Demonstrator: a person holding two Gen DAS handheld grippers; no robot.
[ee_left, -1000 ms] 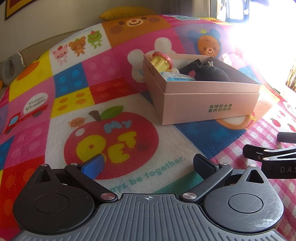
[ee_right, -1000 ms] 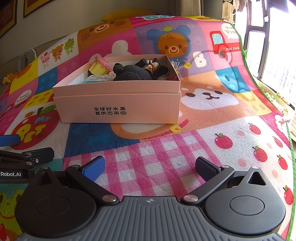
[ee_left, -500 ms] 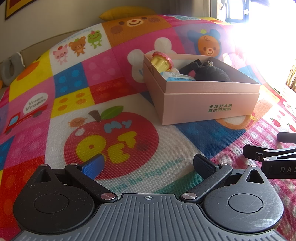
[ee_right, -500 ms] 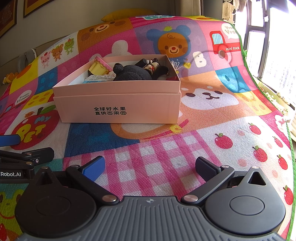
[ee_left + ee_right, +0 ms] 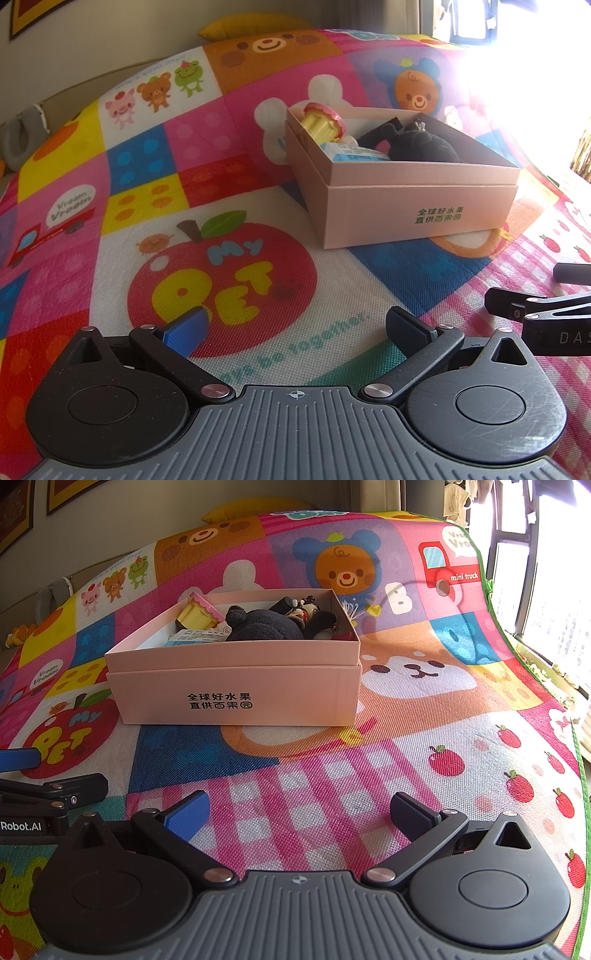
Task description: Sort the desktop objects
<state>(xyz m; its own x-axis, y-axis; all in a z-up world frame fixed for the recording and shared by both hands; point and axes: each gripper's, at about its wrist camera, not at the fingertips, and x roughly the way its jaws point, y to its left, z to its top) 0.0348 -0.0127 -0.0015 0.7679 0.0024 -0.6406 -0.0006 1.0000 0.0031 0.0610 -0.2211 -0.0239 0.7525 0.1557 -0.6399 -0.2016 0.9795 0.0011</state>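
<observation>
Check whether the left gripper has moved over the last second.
No. The left gripper sits at the same spot against the apple print and pink box.

Both wrist views low, near — share box [image 5: 402, 206] [image 5: 236, 686] (mid-distance).

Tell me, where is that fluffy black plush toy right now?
The fluffy black plush toy lies inside the open pink cardboard box, in its right half, beside a yellow cupcake-shaped toy on the left; both views show it.
</observation>
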